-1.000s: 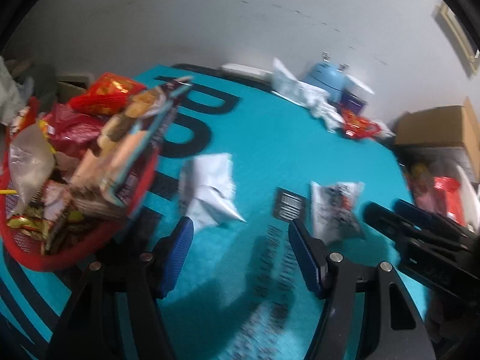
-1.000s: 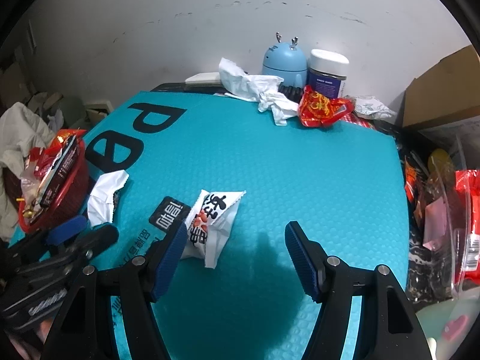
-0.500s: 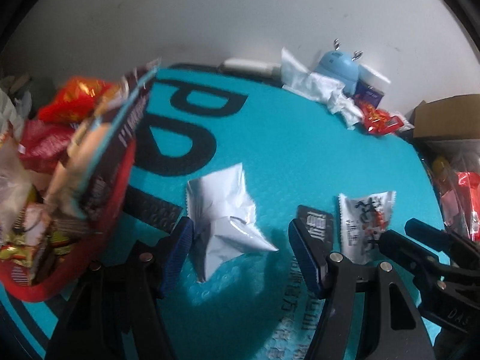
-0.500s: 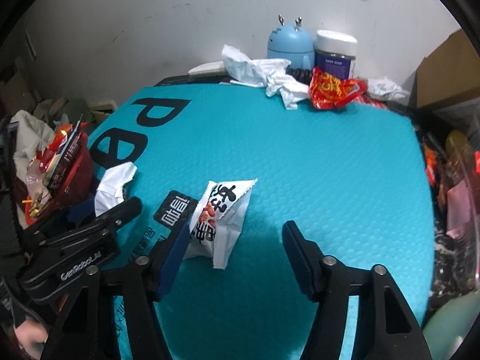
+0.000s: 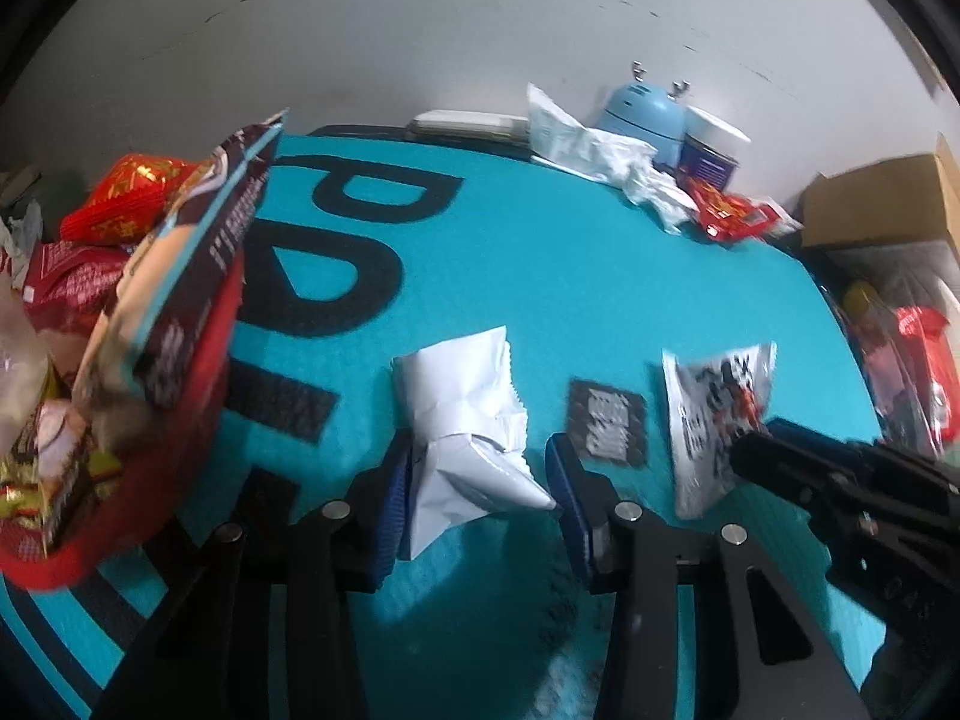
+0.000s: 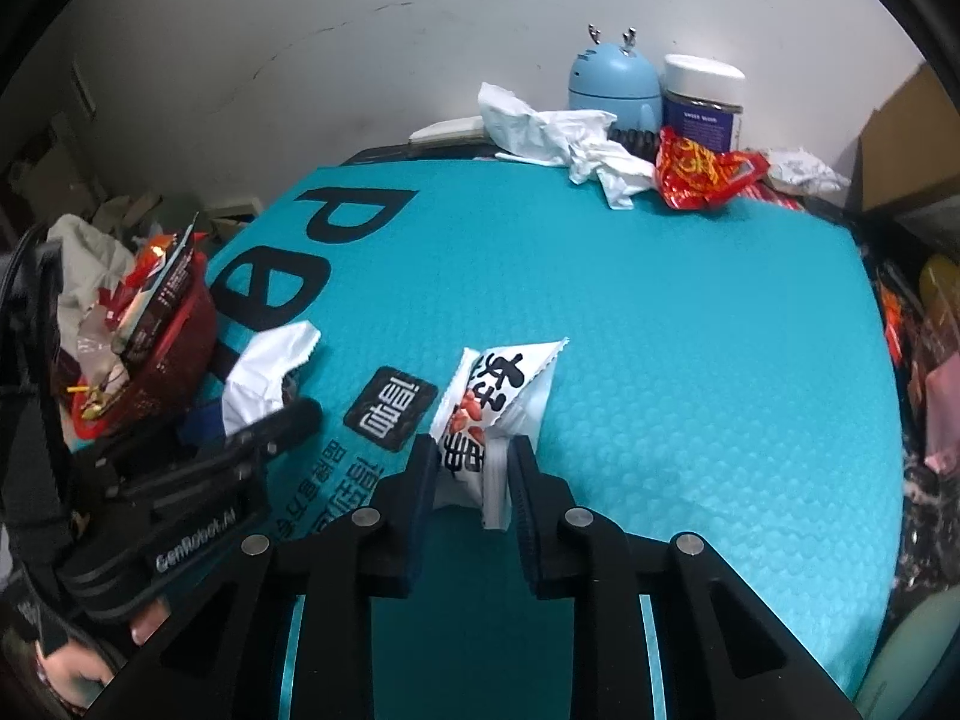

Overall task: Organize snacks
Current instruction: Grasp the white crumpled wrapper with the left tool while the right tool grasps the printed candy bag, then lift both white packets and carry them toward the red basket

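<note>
A plain white snack packet point(image 5: 468, 420) lies on the teal mat, its near end between the blue pads of my left gripper point(image 5: 480, 480); the jaws stand partly closed around it with a small gap on the right side. A white packet with black and red print point(image 6: 498, 402) lies to its right, and my right gripper point(image 6: 471, 468) is closed on its near end. That packet also shows in the left wrist view point(image 5: 714, 408). A red basket point(image 5: 180, 420) heaped with snacks stands at the left edge.
At the mat's far edge are crumpled white paper point(image 6: 558, 132), a blue round gadget point(image 6: 612, 84), a white-lidded jar point(image 6: 702, 96) and a red snack bag point(image 6: 696, 171). A cardboard box point(image 5: 888, 204) and packaged clutter point(image 5: 912, 354) sit off the right side.
Both grippers moved forward onto their packets and narrowed. The right jaws closed on the printed packet; the left jaws came in around the white packet.
</note>
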The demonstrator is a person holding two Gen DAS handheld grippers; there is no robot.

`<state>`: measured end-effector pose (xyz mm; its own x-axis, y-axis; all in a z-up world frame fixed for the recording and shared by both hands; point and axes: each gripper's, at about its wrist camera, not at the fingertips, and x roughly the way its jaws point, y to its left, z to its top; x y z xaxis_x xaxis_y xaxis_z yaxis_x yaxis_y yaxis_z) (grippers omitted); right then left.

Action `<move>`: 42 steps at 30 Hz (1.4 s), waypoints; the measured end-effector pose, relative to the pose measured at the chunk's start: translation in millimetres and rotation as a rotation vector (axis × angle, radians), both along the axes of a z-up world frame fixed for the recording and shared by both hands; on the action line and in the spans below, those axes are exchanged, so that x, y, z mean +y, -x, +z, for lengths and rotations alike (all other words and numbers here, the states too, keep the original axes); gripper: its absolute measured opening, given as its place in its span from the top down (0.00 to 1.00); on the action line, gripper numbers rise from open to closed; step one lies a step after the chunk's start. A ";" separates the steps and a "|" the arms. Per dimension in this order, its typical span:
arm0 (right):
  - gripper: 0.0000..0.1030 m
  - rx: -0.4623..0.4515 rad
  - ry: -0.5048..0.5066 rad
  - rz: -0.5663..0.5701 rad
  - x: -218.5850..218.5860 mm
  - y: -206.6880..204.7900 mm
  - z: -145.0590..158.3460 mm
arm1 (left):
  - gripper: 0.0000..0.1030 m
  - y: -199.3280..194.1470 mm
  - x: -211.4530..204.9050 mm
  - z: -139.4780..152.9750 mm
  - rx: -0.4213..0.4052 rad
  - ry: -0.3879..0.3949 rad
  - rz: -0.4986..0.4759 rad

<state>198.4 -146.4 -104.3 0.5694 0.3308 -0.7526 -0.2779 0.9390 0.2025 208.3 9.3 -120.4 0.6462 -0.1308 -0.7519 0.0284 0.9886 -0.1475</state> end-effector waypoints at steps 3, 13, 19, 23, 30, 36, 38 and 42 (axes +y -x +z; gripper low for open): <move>0.78 0.009 -0.014 -0.016 -4.3 9.5 0.9 | 0.59 13.1 -4.2 2.3 0.011 0.007 -0.030; 0.80 0.039 -0.056 -0.030 -14.5 56.1 2.2 | 0.61 58.3 -12.5 6.4 0.037 0.047 -0.101; 0.91 0.051 -0.063 0.007 -15.5 91.0 7.3 | 0.61 90.8 -11.6 14.2 0.040 0.059 -0.131; 0.90 0.041 -0.068 0.005 -17.5 108.0 10.7 | 0.61 107.8 -8.3 19.6 0.018 0.071 -0.122; 0.44 0.003 -0.059 -0.041 -20.2 111.9 21.4 | 0.61 105.5 -8.8 20.7 -0.005 0.045 -0.106; 0.40 0.005 -0.011 -0.037 -13.4 92.2 20.6 | 0.61 89.1 -8.0 18.8 -0.001 0.024 -0.103; 0.40 0.003 -0.009 -0.031 -9.9 81.4 18.5 | 0.61 80.3 -6.2 18.2 0.008 0.019 -0.105; 0.34 0.007 0.005 -0.026 -2.2 62.3 11.1 | 0.61 65.8 -0.4 11.3 0.043 0.030 -0.101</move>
